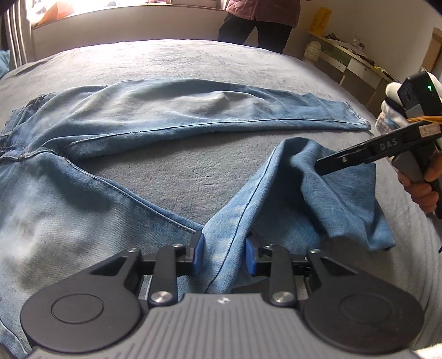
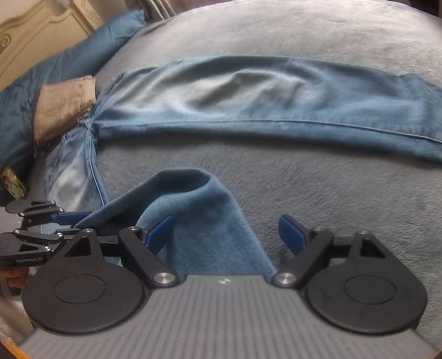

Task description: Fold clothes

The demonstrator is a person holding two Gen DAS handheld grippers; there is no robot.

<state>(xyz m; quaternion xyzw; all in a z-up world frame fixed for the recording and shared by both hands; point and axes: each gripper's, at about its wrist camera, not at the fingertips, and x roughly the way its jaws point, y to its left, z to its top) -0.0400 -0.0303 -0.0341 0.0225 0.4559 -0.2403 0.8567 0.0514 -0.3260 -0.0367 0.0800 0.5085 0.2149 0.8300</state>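
Gripping jeans (image 1: 154, 110), left gripper (image 1: 224, 255) jaws; "DAS"-lettered right gripper (image 2: 225, 233) jaws spread.

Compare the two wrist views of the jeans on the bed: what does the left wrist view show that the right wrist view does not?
Only the left wrist view: a standing person beyond the bed, a desk, and the left gripper with a fold of the near jeans leg between its pads.

Only the right wrist view: a blue pillow, a tan folded garment, a carved headboard, and the right gripper open.

Both: light blue jeans, the grey blanket and both grippers.
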